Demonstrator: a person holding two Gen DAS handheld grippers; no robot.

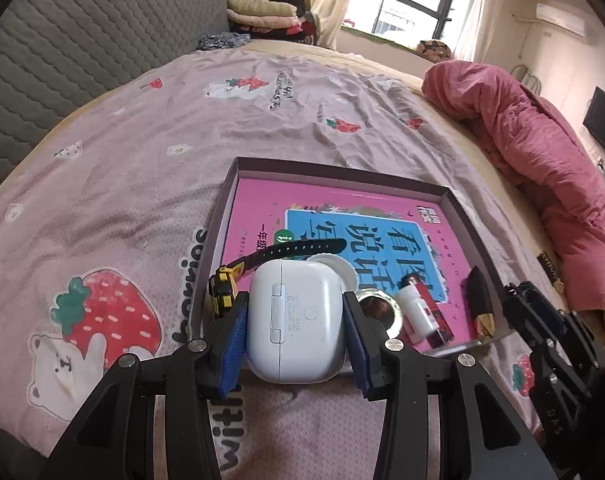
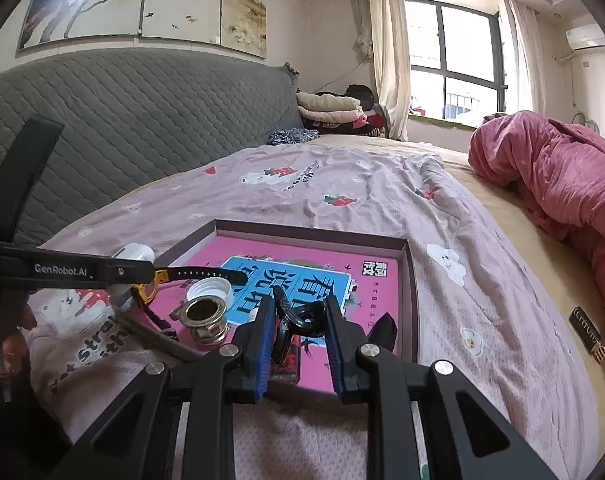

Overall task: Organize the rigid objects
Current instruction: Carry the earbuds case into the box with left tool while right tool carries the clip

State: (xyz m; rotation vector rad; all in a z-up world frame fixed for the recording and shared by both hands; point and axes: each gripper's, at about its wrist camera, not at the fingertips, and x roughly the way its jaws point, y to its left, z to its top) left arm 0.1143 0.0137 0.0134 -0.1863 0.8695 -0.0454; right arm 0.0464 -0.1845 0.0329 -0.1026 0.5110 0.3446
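Observation:
A shallow box tray lined with a pink book lies on the bed. In it are a yellow-and-black watch, a white cap, a metal ring fitting, a small white bottle and a black lipstick. My left gripper is shut on a white earbuds case held above the tray's near left edge. My right gripper is shut on a black hair clip above the tray's near edge.
The bed has a pink strawberry-print sheet. A grey quilted headboard runs along the left. A rolled pink duvet lies on the right. Folded clothes are stacked at the far end near the window.

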